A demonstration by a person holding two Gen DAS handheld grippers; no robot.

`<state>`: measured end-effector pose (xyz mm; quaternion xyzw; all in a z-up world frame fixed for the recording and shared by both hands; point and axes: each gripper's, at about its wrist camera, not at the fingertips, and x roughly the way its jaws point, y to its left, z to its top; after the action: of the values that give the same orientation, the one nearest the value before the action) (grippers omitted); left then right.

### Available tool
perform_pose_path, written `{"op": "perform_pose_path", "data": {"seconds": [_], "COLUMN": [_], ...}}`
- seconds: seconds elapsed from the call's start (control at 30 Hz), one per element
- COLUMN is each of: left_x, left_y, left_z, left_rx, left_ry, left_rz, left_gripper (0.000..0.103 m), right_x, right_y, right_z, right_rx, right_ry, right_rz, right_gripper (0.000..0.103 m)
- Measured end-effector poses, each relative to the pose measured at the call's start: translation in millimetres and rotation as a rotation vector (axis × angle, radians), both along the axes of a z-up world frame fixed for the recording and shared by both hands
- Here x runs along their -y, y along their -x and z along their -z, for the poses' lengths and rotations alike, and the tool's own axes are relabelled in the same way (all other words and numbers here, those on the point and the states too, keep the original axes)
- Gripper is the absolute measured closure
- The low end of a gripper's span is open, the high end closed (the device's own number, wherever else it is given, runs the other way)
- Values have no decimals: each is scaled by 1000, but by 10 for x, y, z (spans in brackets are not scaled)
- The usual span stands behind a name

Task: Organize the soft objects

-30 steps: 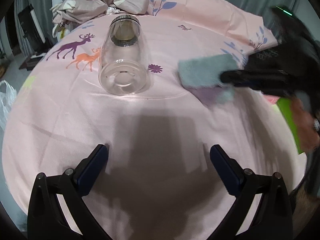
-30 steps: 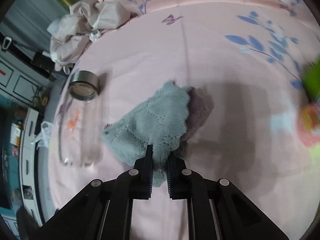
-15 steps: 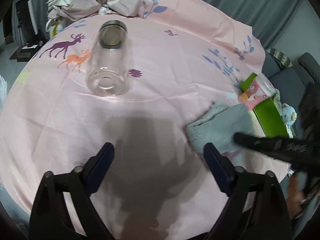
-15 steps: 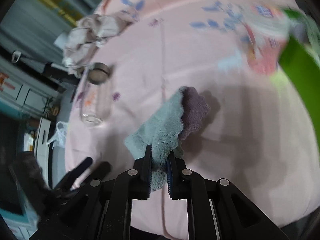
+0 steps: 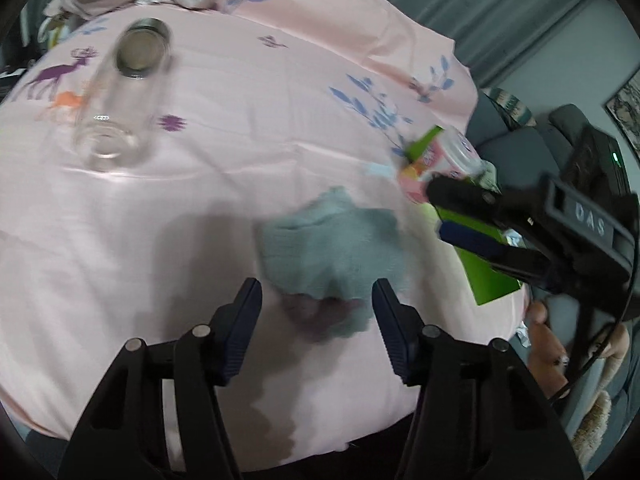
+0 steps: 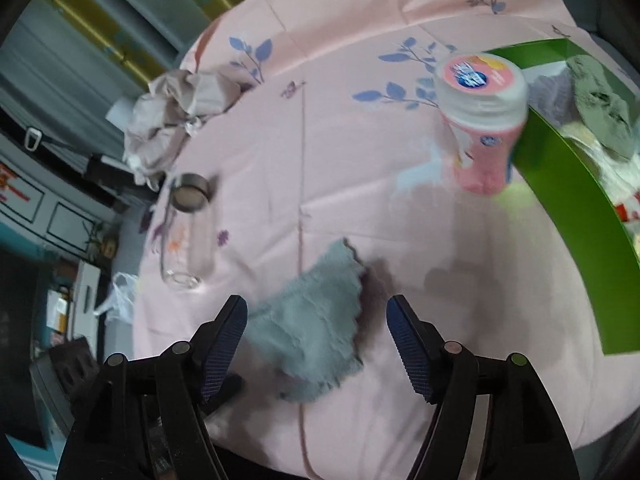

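A grey-blue cloth with a purple layer under it [image 5: 332, 252] lies flat on the pink tablecloth [image 5: 240, 128]. My left gripper [image 5: 316, 312] is open, its fingers on either side of the cloth's near edge. The cloth also shows in the right wrist view [image 6: 312, 328]. My right gripper [image 6: 316, 340] is open and empty just above it. The right gripper shows in the left wrist view [image 5: 448, 212], to the right of the cloth. A green box [image 6: 568, 208] at the right holds other soft cloths.
A clear glass jar [image 5: 120, 92] lies on its side at the far left. A pink-and-white canister [image 6: 484, 120] stands beside the green box. A crumpled beige fabric [image 6: 180, 108] lies at the far table edge. The table's near edge is close below both grippers.
My right gripper carried the cloth toward the near right of the table, opened and let it go. My left gripper moved right over the cloth.
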<state>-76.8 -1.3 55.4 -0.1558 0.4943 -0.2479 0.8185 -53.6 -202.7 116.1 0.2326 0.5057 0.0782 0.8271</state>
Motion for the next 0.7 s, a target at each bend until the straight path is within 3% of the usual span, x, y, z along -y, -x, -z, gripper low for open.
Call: {"op": "perform_pose_path", "data": {"seconds": [0.27, 0.4, 0.57, 0.7], "left_x": [277, 270, 287, 330], "left_y": [-175, -230, -283, -311], "left_z": [232, 303, 322, 329], "left_rx": [-54, -67, -60, -55], "left_ry": [-92, -88, -108, -127], "left_rz": [0, 5, 9, 25], "left_gripper": [48, 48, 60, 65], "right_x": [-156, -147, -164, -191], "right_y": [-272, -341, -293, -270], "right_z": [428, 654, 670, 719], "right_rx": [-71, -123, -89, -97], "right_ry": [25, 3, -21, -94], "right_rz": [-72, -93, -93, -142], "right_gripper": [30, 30, 30, 47]}}
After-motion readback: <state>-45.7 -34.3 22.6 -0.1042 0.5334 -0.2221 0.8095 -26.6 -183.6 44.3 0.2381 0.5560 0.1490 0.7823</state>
